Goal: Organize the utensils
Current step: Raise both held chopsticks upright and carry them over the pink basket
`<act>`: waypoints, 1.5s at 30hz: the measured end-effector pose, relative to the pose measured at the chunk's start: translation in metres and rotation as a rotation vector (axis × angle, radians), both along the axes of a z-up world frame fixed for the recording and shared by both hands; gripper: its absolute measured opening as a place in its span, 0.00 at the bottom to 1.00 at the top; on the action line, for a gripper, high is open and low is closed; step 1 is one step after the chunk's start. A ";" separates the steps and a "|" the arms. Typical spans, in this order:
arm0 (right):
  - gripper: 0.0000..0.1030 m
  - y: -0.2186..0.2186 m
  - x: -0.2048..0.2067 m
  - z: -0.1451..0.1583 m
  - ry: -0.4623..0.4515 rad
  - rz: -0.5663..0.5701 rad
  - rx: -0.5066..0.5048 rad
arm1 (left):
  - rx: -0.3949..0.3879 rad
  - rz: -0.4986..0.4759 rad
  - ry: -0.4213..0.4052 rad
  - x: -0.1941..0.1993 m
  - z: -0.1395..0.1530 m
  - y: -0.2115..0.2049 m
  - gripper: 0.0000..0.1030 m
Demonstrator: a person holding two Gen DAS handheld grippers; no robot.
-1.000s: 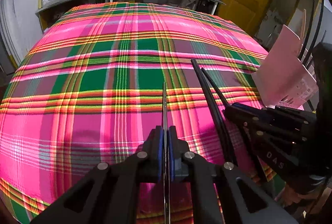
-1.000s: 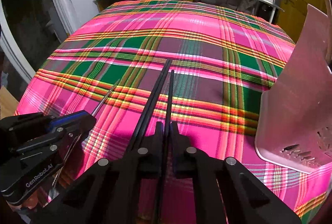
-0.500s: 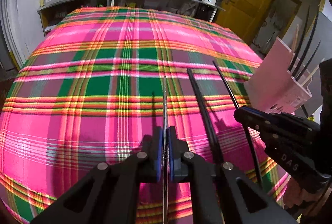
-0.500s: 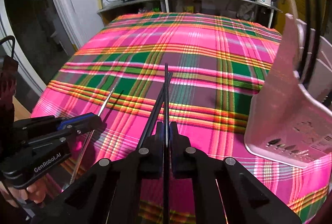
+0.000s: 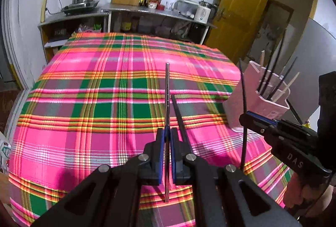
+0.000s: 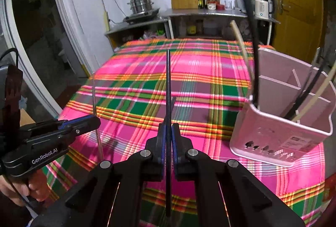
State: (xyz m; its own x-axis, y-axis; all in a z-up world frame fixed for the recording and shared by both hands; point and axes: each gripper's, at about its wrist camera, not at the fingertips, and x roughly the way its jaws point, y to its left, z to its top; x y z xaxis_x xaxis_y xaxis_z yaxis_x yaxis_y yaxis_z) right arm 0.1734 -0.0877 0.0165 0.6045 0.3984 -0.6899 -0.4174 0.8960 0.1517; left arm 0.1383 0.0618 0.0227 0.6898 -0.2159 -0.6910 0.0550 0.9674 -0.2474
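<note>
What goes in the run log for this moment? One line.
left gripper: shut on metal chopstick | right gripper: shut on black chopstick | pink holder: upright, partly filled

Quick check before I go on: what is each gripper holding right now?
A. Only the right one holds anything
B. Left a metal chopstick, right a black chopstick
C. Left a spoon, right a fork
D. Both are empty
B: the left gripper is shut on a silvery metal chopstick, and the right gripper is shut on a black chopstick.

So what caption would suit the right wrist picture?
Right gripper clamps a black chopstick above the pink plaid tablecloth, beside the pink plastic utensil holder.
</note>
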 end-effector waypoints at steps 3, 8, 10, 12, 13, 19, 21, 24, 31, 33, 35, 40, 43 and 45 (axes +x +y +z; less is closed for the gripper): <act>0.05 -0.006 -0.007 0.012 -0.025 -0.008 0.020 | 0.003 -0.008 -0.023 -0.006 0.011 -0.002 0.06; 0.05 -0.016 -0.017 0.029 -0.059 -0.024 0.041 | 0.007 -0.020 -0.056 -0.014 0.028 -0.008 0.06; 0.05 -0.021 -0.019 0.034 -0.070 -0.029 0.047 | 0.008 -0.025 -0.068 -0.017 0.034 -0.010 0.06; 0.05 -0.025 -0.023 0.039 -0.080 -0.035 0.054 | 0.008 -0.031 -0.078 -0.019 0.039 -0.012 0.06; 0.05 -0.026 -0.024 0.040 -0.083 -0.037 0.055 | 0.008 -0.034 -0.082 -0.020 0.041 -0.013 0.06; 0.05 -0.036 -0.034 0.047 -0.096 -0.056 0.059 | 0.005 -0.059 -0.094 -0.026 0.049 -0.023 0.06; 0.05 -0.041 -0.037 0.049 -0.098 -0.063 0.063 | 0.001 -0.069 -0.094 -0.027 0.050 -0.025 0.06; 0.05 -0.049 -0.041 0.050 -0.100 -0.075 0.070 | -0.002 -0.089 -0.093 -0.027 0.051 -0.029 0.06; 0.05 -0.070 -0.049 0.054 -0.103 -0.114 0.086 | -0.023 -0.140 -0.070 -0.024 0.047 -0.046 0.06; 0.05 -0.077 -0.050 0.055 -0.104 -0.128 0.089 | -0.028 -0.160 -0.062 -0.020 0.047 -0.052 0.06; 0.05 -0.083 -0.051 0.057 -0.104 -0.141 0.092 | -0.026 -0.182 -0.059 -0.016 0.048 -0.060 0.06; 0.05 -0.100 -0.049 0.064 -0.115 -0.176 0.101 | -0.036 -0.239 -0.066 -0.004 0.058 -0.084 0.06; 0.05 -0.110 -0.049 0.072 -0.136 -0.200 0.106 | -0.032 -0.272 -0.085 0.005 0.069 -0.099 0.06; 0.05 -0.118 -0.047 0.080 -0.152 -0.218 0.115 | -0.033 -0.289 -0.099 0.011 0.076 -0.110 0.06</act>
